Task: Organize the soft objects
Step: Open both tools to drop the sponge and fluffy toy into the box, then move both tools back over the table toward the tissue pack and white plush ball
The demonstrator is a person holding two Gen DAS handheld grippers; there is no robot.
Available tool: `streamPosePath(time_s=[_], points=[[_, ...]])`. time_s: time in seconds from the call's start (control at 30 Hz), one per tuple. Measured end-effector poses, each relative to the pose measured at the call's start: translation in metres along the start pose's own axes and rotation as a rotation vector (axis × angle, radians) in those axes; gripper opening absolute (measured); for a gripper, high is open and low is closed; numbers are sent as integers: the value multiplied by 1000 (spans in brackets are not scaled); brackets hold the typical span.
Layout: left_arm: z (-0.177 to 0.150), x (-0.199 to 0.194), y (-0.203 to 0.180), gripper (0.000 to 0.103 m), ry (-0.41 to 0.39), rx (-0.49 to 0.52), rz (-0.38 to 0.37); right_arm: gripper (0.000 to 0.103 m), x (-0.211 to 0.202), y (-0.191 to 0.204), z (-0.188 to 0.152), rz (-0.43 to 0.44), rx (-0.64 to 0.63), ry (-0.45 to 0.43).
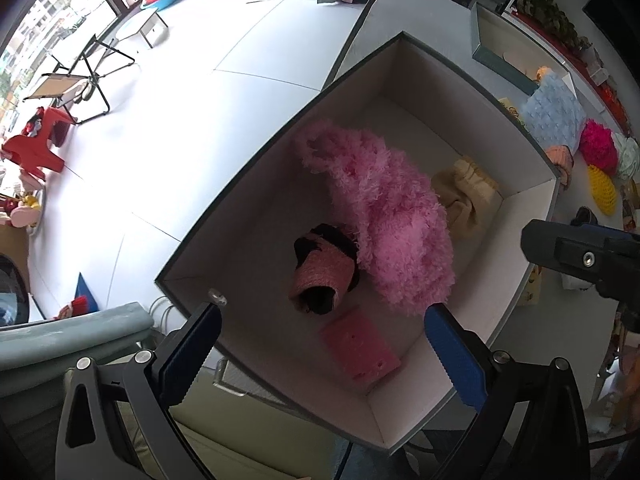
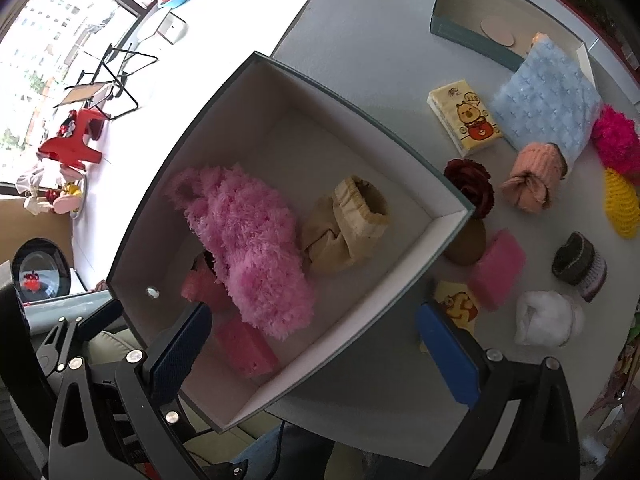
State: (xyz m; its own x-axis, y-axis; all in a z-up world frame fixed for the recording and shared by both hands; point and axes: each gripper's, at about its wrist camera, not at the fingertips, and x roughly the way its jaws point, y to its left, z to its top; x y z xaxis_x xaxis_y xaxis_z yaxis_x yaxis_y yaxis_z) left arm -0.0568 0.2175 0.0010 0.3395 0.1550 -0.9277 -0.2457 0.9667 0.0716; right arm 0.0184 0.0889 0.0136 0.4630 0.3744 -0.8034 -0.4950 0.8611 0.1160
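A big white-lined box (image 1: 224,216) (image 2: 448,236) stands at the table's near-left edge. In it lie a fluffy pink cloth (image 1: 392,216) (image 2: 252,248), a rolled pink-and-black sock (image 1: 324,276), a beige cloth bundle (image 1: 466,196) (image 2: 348,224) and a pink sponge (image 1: 360,352) (image 2: 244,346). My left gripper (image 1: 322,356) is open and empty above the box's near end. My right gripper (image 2: 312,356) is open and empty over the box's near right corner. Its body shows in the left wrist view (image 1: 580,256).
On the table (image 2: 380,60) right of the box lie a pink sponge (image 2: 498,274), a white cloth ball (image 2: 548,318), a dark knit roll (image 2: 578,266), a peach sock roll (image 2: 534,176), a dark red flower (image 2: 470,184), a blue cloth (image 2: 548,100), tissue packs (image 2: 464,116) and a second box (image 2: 468,36).
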Motion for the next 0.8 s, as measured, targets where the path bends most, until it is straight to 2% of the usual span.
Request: streamPosePath(time_s=[0.37,0.67,0.8], points=[[-13,-21,-24,102,-25,50,54,103,-26,-22,-21,22,22,-37],[-22,-37,-48,102,-48,25,98,103,-40,-46,-41,62,14,-51],[-33,-39,-70,102,-44,26,117,103,-43,-62,-50,82,8,-51]])
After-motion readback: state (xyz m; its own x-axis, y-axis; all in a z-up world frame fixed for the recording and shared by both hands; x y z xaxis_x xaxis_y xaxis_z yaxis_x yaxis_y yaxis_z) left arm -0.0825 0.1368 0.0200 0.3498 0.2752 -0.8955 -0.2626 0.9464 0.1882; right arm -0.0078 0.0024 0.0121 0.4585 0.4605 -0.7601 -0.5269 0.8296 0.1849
